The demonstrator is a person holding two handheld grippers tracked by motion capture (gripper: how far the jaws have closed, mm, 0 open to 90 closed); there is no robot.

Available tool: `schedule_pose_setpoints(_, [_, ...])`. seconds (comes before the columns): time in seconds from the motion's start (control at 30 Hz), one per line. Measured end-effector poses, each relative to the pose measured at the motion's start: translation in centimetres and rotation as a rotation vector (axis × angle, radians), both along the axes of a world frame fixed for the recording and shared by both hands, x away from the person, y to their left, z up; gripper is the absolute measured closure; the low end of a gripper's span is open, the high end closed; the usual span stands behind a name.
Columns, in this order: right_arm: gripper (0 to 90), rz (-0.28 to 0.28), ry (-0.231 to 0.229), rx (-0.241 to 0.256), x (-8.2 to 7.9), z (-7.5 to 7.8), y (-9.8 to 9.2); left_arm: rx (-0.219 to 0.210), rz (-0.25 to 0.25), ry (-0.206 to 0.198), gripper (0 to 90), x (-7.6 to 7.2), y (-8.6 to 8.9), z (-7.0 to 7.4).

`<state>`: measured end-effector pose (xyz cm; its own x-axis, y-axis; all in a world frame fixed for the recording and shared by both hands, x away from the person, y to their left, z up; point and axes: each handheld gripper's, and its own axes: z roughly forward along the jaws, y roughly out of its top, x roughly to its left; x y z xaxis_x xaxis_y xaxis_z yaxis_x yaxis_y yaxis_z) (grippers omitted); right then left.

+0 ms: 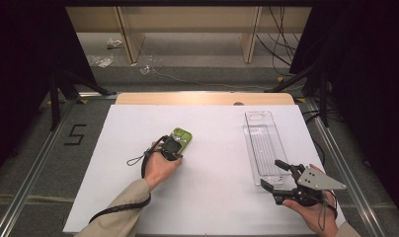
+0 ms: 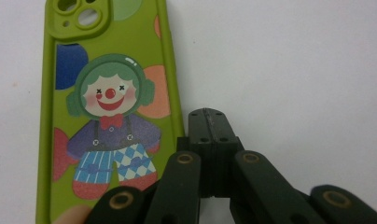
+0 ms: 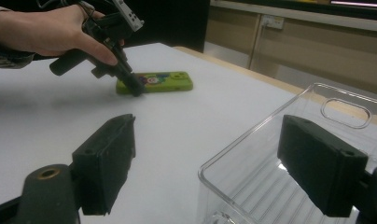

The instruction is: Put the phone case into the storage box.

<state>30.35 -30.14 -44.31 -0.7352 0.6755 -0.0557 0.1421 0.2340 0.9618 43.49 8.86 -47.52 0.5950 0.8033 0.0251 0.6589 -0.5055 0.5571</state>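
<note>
Left tongs (image 2: 209, 128): jaws together, tip at the green phone case's (image 2: 107, 107) long edge | case flat mid-surface (image 1: 212, 197), open room around | Right tongs (image 1: 275, 174): jaws apart, straddling the clear tray's (image 1: 264, 143) near rim.

Even, bright overhead light falls on the white table (image 1: 207, 197), with dark surroundings at left and right. Shadows are soft and faint. The right gripper (image 3: 205, 163) looms blurred up close (its jaws out of focus), and the clear tray (image 3: 252, 154) glints slightly.
</note>
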Motion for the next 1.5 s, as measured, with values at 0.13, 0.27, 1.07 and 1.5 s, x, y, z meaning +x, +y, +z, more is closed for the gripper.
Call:
schedule_pose_setpoints(0.13, [20.1,0.0,0.002,-0.001,0.0,0.0,0.0,0.002,0.001,0.003,90.0,0.0,0.2,0.0])
schedule_pose_setpoints(0.27, [20.1,0.001,0.003,-0.001,0.0,0.0,0.0,0.004,0.001,0.003,89.9,0.1,0.3,0.0])
schedule_pose_setpoints(1.07, [20.4,-0.001,0.001,0.001,0.1,0.0,0.0,-0.038,0.04,-0.054,12.0,1.9,2.0,2.7])
schedule_pose_setpoints(1.5, [20.4,0.003,0.0,0.007,0.0,0.1,-0.1,-0.005,0.012,0.015,0.0,4.5,2.0,1.5])
